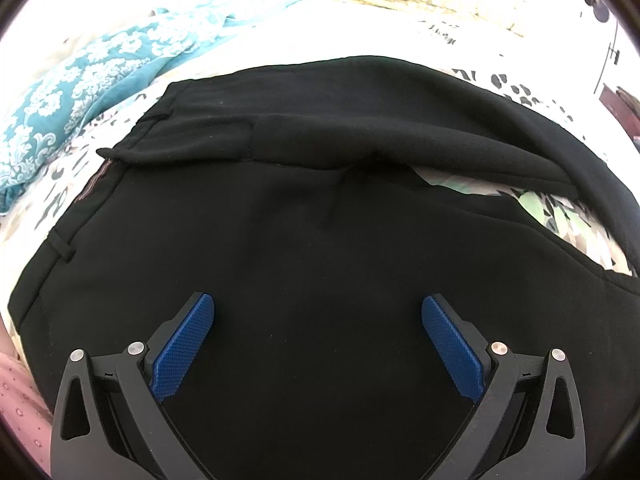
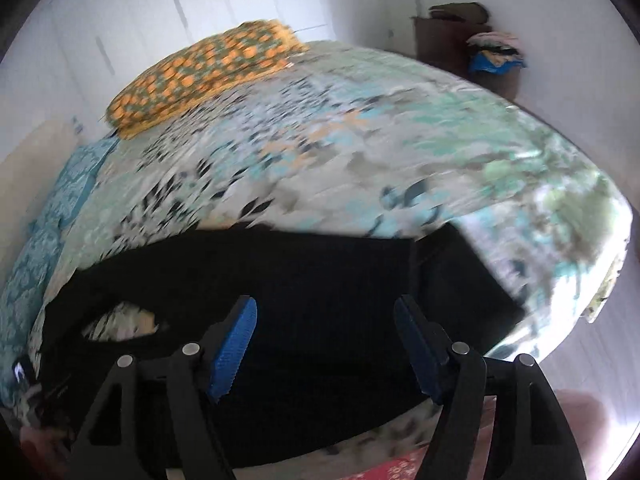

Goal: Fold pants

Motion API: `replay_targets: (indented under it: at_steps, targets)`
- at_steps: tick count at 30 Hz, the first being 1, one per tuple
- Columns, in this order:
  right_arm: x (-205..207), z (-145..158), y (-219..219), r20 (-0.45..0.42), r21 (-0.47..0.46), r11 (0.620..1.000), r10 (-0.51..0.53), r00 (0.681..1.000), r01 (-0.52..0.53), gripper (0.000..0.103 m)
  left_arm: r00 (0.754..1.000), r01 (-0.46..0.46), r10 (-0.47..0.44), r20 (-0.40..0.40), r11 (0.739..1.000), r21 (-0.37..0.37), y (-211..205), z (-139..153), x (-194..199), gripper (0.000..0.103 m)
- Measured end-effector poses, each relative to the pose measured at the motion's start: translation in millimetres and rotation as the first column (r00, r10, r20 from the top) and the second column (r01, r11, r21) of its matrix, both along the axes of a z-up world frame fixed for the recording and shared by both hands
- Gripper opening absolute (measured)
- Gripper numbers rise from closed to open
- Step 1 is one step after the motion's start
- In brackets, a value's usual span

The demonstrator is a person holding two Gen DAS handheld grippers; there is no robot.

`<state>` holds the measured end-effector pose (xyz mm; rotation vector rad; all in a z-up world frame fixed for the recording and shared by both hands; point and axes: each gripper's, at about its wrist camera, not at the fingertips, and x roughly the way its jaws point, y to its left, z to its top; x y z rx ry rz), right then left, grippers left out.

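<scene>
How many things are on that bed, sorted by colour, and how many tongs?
Black: 1, the pants
Teal with white pattern: 1, a blanket
Orange-flowered: 1, a pillow
Tongs with blue pads: 2, the left tongs and the right tongs, both open
Total: 5, all on or over the patterned bedspread

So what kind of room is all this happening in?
Most likely a bedroom. The black pants lie on a bed with a patterned bedspread, an orange floral pillow sits at its far end, and white wardrobe doors line the wall.
</scene>
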<state>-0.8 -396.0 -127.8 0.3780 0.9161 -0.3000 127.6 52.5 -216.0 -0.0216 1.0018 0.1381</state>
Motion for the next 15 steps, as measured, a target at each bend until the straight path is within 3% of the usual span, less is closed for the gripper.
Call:
replay_targets:
  at_steps: [4, 7, 11, 15]
  targets:
    - [21, -38, 75, -0.059, 0.115, 0.973, 0.207, 0.977, -0.199, 0.071, 1.0, 0.008, -0.008, 0.006, 1.0, -0.003, 2, -1, -3, 0.103]
    - [24, -47, 107, -0.093, 0.044, 0.951, 0.309, 0.946, -0.306, 0.071, 1.0, 0.007, -0.007, 0.007, 1.0, 0.001, 2, 0, -5, 0.103]
    - [24, -57, 113, -0.15, -0.038, 0.936, 0.34, 0.928, -0.349, 0.071, 1.0, 0.003, -0.003, 0.007, 1.0, 0.006, 1, 0, -6, 0.103]
    - [23, -73, 100, -0.205, -0.044, 0.944, 0.311, 0.928, -0.326, 0.071, 1.0, 0.003, -0.003, 0.006, 1.0, 0.006, 1, 0, -5, 0.103]
